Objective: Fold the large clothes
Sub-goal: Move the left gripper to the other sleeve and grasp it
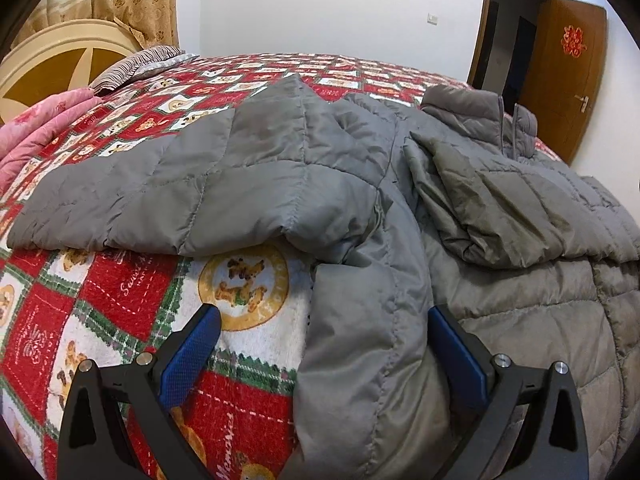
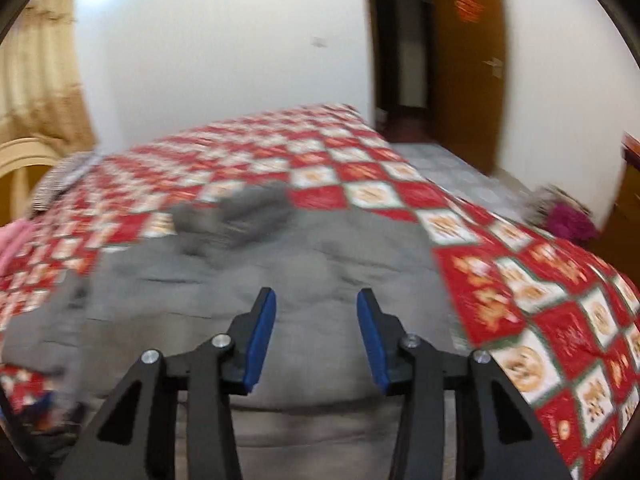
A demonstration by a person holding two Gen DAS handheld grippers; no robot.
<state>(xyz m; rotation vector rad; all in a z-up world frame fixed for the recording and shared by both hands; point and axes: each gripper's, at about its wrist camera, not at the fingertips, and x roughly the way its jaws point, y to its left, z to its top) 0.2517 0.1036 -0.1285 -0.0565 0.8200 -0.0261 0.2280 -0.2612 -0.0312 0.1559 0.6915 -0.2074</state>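
A large grey quilted jacket (image 1: 500, 280) lies spread on the bed, collar (image 1: 476, 116) at the far right, one sleeve (image 1: 168, 184) stretched out to the left. My left gripper (image 1: 324, 316) is open, its blue-padded jaws straddling the jacket's near left edge (image 1: 360, 360) without closing on it. In the blurred right wrist view the jacket (image 2: 280, 264) fills the middle. My right gripper (image 2: 316, 300) is open and empty above the jacket's near part.
The bed carries a red, white and green patchwork cover (image 1: 132, 304) (image 2: 520, 288). A pink quilt (image 1: 44, 124), a striped pillow (image 1: 136, 64) and a cream headboard (image 1: 52, 64) lie at the left. An open wooden door (image 1: 560, 72) stands at the right.
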